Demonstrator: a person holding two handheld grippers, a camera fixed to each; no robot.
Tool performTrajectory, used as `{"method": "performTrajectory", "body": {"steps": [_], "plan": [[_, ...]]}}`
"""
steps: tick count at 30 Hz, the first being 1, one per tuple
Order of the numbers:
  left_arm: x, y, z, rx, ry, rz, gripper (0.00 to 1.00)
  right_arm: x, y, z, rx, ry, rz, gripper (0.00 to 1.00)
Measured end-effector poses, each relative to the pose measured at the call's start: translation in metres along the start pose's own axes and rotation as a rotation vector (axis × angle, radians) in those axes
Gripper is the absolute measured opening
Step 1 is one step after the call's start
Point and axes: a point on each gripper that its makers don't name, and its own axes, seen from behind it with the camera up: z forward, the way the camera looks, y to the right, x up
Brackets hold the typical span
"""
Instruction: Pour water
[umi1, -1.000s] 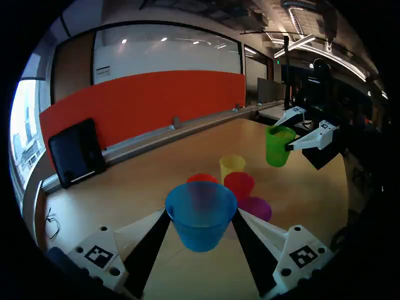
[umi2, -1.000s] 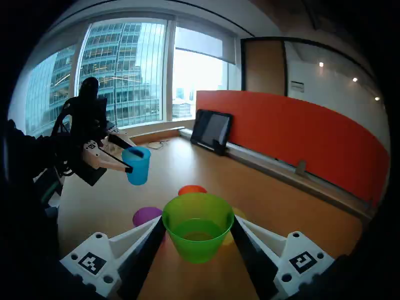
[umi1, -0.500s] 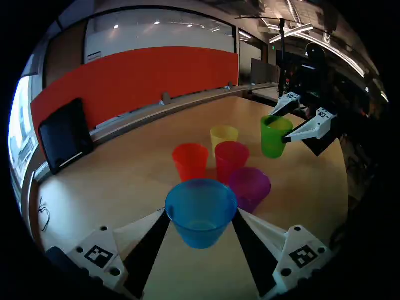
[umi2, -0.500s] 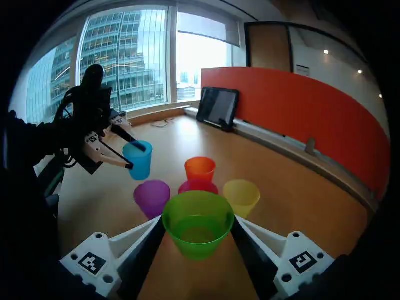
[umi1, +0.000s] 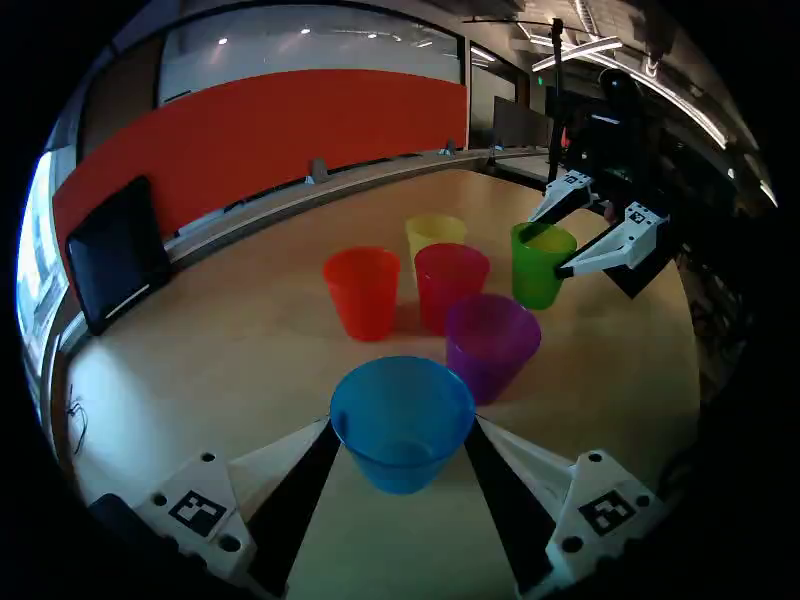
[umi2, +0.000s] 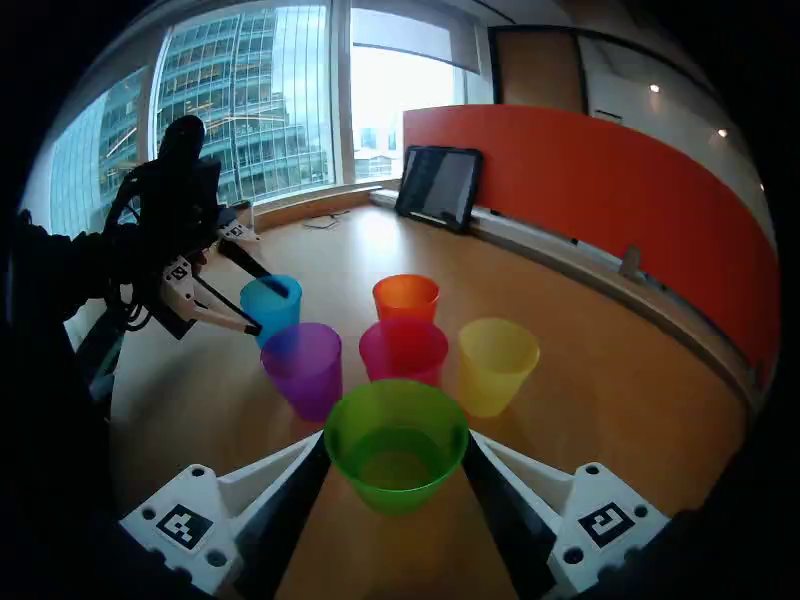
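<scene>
In the left gripper view my left gripper (umi1: 402, 440) is shut on a blue cup (umi1: 402, 420), held upright over the wooden table (umi1: 230, 340). Beyond it stand a purple cup (umi1: 490, 345), a red cup (umi1: 451, 285), an orange cup (umi1: 362, 290) and a yellow cup (umi1: 434, 233). Farther right, my right gripper (umi1: 548, 245) holds a green cup (umi1: 541, 263). In the right gripper view my right gripper (umi2: 397, 455) is shut on the green cup (umi2: 397, 455), which has a little water in it. The left gripper (umi2: 250, 308) with the blue cup (umi2: 269, 305) hangs at the left, behind the purple cup (umi2: 303, 366).
A dark tablet (umi1: 115, 255) leans against the orange partition (umi1: 270, 130) at the table's far edge; the tablet (umi2: 440, 187) also stands at the back in the right gripper view. Tall windows (umi2: 240, 130) lie behind the person's dark sleeve (umi2: 60, 290). A cable (umi1: 75, 425) lies near the left table edge.
Both grippers have come lower and closer to the cluster of cups, which now sits larger and nearer in both views. Each still holds its cup upright.
</scene>
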Motion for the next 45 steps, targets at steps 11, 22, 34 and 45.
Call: {"method": "performTrajectory", "body": {"steps": [11,22,34,45], "plan": [[-0.008,0.000,0.005,-0.001,0.001,-0.006,0.86,-0.011,-0.004,0.004,-0.001,-0.021,-0.015,0.92],[-0.017,0.002,0.005,-0.006,-0.014,-0.009,0.86,-0.016,-0.008,0.007,-0.004,-0.030,-0.022,0.92],[-0.026,0.004,0.001,-0.002,-0.038,-0.007,0.94,-0.027,-0.010,0.011,-0.014,-0.046,-0.035,0.92],[-0.030,0.001,-0.007,0.011,-0.040,-0.031,0.95,-0.033,-0.009,0.009,-0.029,-0.046,-0.030,0.93]]}}
